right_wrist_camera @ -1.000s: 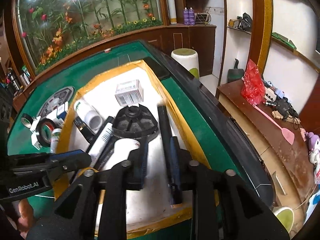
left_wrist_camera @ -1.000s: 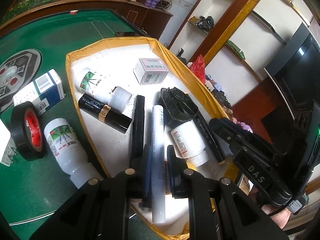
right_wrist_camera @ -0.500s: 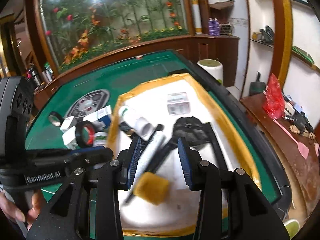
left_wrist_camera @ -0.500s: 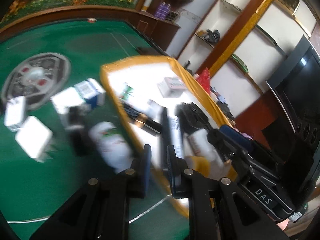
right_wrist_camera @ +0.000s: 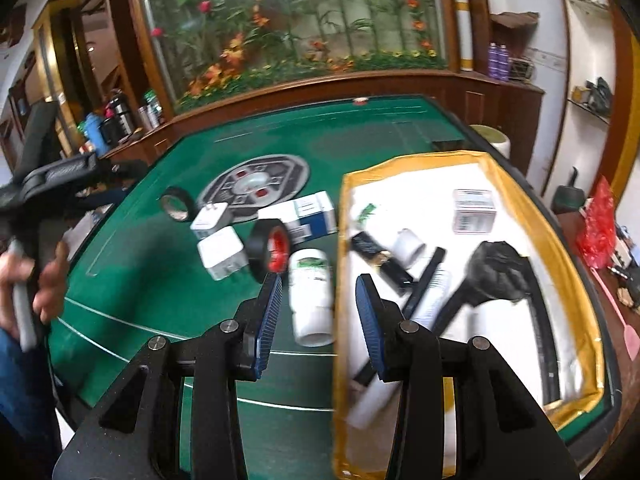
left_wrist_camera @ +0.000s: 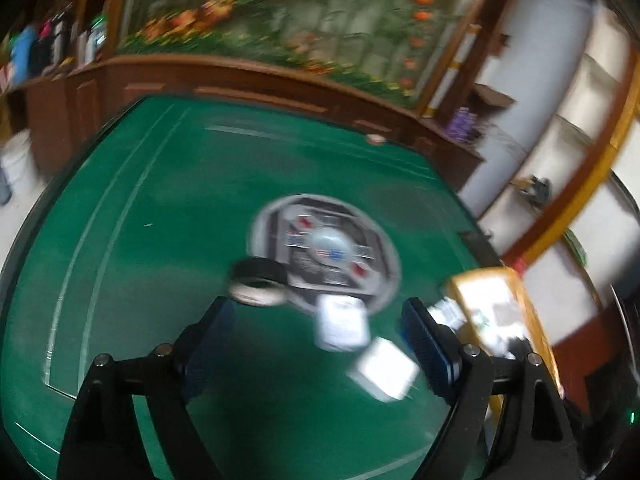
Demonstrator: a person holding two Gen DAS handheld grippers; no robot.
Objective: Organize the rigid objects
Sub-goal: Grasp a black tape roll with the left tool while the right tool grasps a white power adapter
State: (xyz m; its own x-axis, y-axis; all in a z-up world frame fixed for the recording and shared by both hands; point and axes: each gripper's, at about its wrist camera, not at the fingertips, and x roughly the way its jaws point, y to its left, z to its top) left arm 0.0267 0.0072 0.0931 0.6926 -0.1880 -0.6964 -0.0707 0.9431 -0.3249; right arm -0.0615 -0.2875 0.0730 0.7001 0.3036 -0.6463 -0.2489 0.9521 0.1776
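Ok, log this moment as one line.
left gripper: jaws just opened, empty, over green table | right gripper: open, empty, above white bottle | yellow-rimmed tray: part-filled

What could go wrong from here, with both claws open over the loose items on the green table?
1. The left claw view is badly blurred, with its jaws having just opened wide; a grab at the white adapters could miss.
2. The red-cored tape roll stands on edge beside the white bottle; a nudge from the right claw may roll either away from the yellow-rimmed tray.

Green table, yellow-edged tray
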